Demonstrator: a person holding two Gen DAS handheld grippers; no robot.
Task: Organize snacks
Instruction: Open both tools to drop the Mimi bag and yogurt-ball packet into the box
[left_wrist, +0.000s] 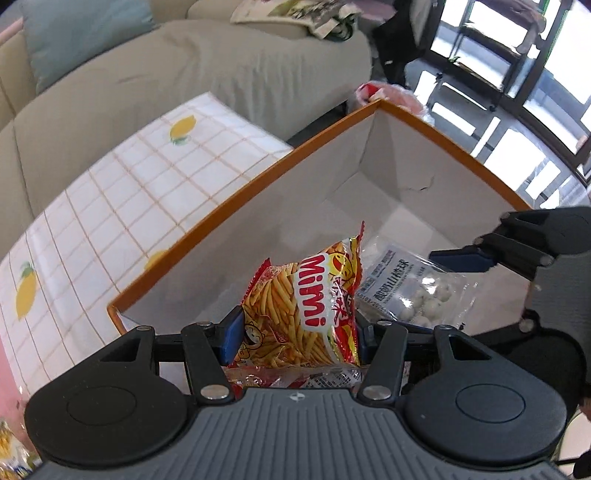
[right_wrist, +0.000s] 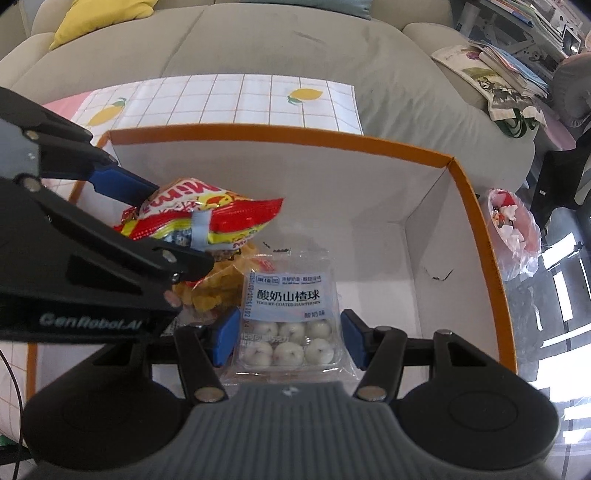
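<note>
A white cardboard box with an orange rim (left_wrist: 236, 206) (right_wrist: 476, 206) stands on the table. My left gripper (left_wrist: 295, 332) is shut on a red and yellow Mimi snack bag (left_wrist: 310, 310) (right_wrist: 207, 218) and holds it inside the box, above another yellow snack bag (right_wrist: 214, 291). My right gripper (right_wrist: 284, 339) is inside the box, its blue pads astride a clear pack of yogurt-coated hawthorn balls (right_wrist: 288, 325) (left_wrist: 413, 295). The pads stand a little off the pack's sides, and the pack seems to lie on the box floor.
A checked tablecloth with lemon prints (left_wrist: 122, 192) (right_wrist: 236, 99) covers the table beside the box. A grey-green sofa (left_wrist: 147, 85) (right_wrist: 295, 48) runs behind it. A pink-bagged waste bin (right_wrist: 513, 229) stands right of the box. More snack bags (left_wrist: 11, 450) lie at the left.
</note>
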